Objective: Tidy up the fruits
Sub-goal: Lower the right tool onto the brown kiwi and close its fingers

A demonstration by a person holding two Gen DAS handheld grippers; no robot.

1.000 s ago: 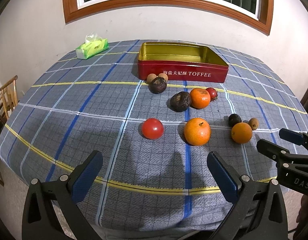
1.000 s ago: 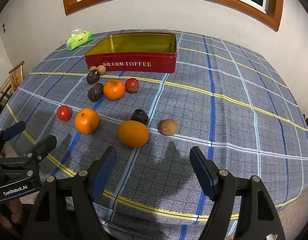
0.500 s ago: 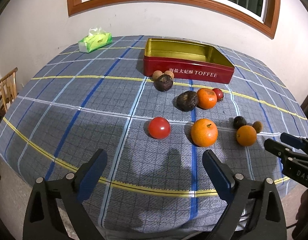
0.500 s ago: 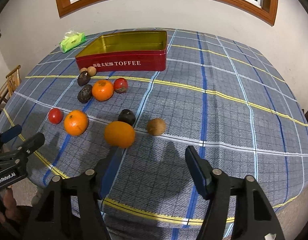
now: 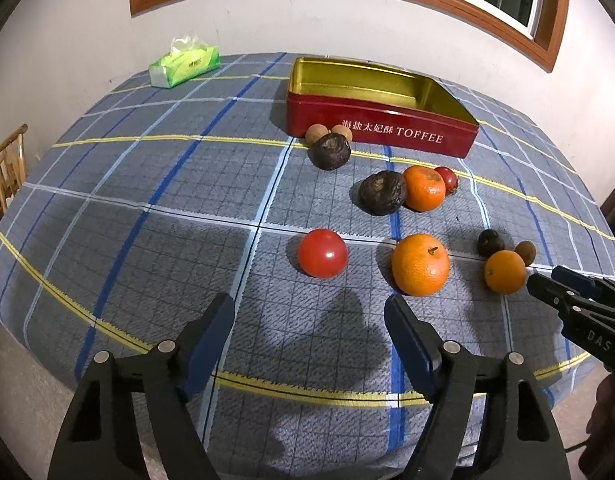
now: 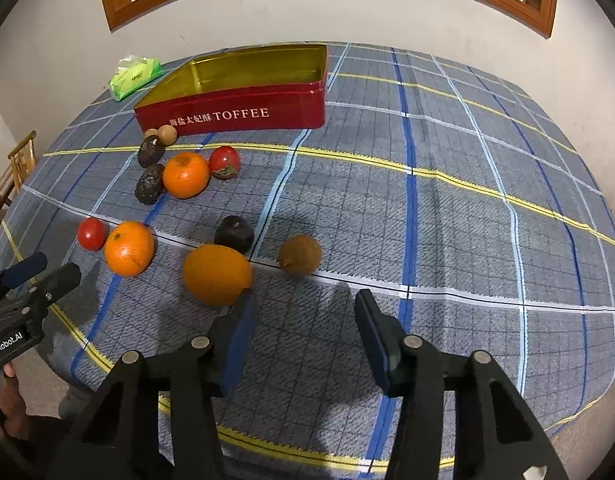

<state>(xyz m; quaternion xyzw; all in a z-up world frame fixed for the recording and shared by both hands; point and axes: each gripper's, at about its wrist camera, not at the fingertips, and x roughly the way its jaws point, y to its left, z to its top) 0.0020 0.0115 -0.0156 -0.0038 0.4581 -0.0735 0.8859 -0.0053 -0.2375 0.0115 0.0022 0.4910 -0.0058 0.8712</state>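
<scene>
Fruit lies loose on the checked tablecloth in front of an open red toffee tin point(image 5: 381, 120) point(image 6: 235, 92). My left gripper point(image 5: 307, 308) hangs over the cloth just short of a red tomato point(image 5: 322, 253) and a stemmed orange point(image 5: 420, 264). Its jaws are closing with nothing between them. My right gripper point(image 6: 303, 304) is also closing on nothing. Its left finger point(image 6: 239, 320) stands beside a smooth orange point(image 6: 217, 274), and a brown fruit point(image 6: 299, 255) lies just ahead. A dark fruit point(image 6: 234, 234) sits behind them.
Nearer the tin lie two wrinkled dark fruits point(image 5: 331, 151) point(image 5: 382, 193), another orange point(image 5: 423, 188), a small tomato point(image 5: 447, 179) and two longans point(image 5: 316, 134). A green tissue pack point(image 5: 185, 65) sits far left. A wooden chair point(image 5: 7, 168) stands left of the table.
Both grippers' jaws have narrowed. Both have edged forward and down, so the fruit looks larger and closer to the fingertips.
</scene>
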